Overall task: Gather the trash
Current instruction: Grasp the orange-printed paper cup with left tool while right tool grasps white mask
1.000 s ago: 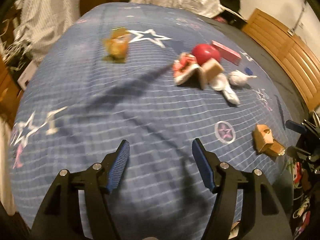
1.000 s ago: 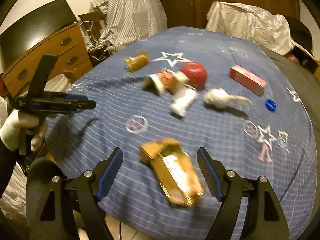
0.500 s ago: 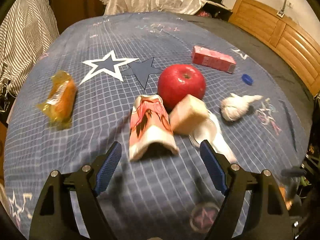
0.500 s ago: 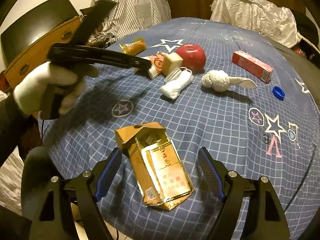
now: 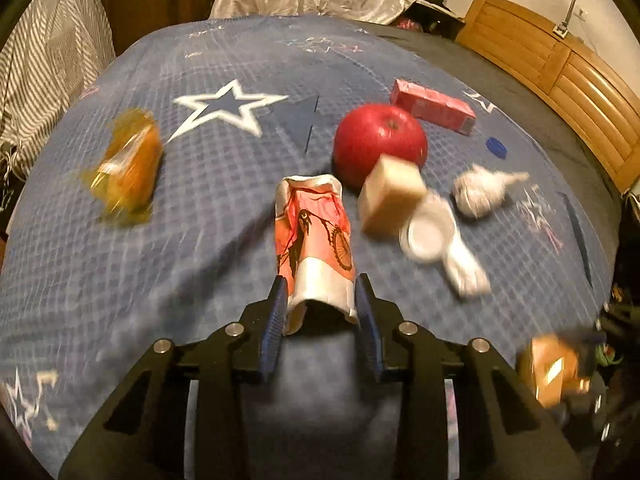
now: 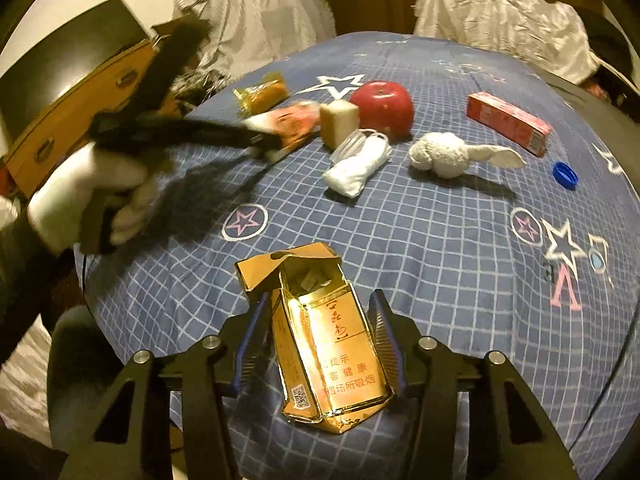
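A crushed paper cup (image 5: 316, 236) with a pink bicycle print lies on the blue star bedspread (image 5: 200, 208). My left gripper (image 5: 320, 296) is shut on the cup's near white rim. It also shows in the right wrist view (image 6: 260, 140) at the cup (image 6: 292, 120). A torn gold cigarette pack (image 6: 324, 340) lies near the bed's front edge. My right gripper (image 6: 320, 324) has closed in on its sides, and the pads look in contact with it. The pack shows blurred in the left wrist view (image 5: 554, 368).
On the bed lie a red apple (image 5: 380, 140), a tan block (image 5: 390, 196), a white lid and wrapper (image 5: 436, 236), a white tissue ball (image 5: 480, 192), a pink box (image 5: 432, 106), a blue bottle cap (image 5: 496, 147) and an orange snack wrapper (image 5: 126, 166). A wooden dresser (image 6: 76, 108) stands left.
My left gripper moved forward onto the paper cup and closed on its rim. My right gripper moved forward around the cigarette pack and narrowed onto it.
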{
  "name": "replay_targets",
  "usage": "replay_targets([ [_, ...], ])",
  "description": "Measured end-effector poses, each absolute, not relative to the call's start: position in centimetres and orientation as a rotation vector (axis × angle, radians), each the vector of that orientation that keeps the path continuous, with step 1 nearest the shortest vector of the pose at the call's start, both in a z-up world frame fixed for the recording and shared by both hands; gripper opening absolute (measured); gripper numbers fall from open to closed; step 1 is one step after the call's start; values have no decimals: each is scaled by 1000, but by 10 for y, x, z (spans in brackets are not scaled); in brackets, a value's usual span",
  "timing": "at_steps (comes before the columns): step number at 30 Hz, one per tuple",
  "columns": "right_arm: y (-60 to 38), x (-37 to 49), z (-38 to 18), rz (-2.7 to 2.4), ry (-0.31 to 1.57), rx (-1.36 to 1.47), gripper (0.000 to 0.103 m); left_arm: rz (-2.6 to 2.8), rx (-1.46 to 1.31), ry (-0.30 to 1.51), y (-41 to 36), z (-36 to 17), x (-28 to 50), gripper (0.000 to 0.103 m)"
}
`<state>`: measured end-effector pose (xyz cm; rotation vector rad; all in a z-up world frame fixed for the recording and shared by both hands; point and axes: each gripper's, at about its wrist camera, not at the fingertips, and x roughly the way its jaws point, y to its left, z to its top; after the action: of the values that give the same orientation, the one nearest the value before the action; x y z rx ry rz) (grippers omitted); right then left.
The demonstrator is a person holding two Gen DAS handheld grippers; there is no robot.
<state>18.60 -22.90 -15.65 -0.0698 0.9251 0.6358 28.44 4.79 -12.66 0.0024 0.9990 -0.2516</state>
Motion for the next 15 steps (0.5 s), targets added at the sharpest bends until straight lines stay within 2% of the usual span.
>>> replay_targets([
  [3,-231,180,-157,611,919,-35,52,-281,16,1012,66,-128,257,37],
  [4,-230,178,-158,611,923,-38,54,-278,20,1012,71,-128,251,40],
  [5,-228,176,-159,612,924,-47,57,-269,27,1010,77,-129,245,48],
  [8,-223,175,-159,645,942,-85,61,-244,34,1005,85,-126,235,52],
  [10,-223,171,-152,660,933,-121,69,-245,2,988,92,-118,230,54],
  [15,-232,179,-135,702,955,-148,77,-268,-34,906,95,-95,222,71],
])
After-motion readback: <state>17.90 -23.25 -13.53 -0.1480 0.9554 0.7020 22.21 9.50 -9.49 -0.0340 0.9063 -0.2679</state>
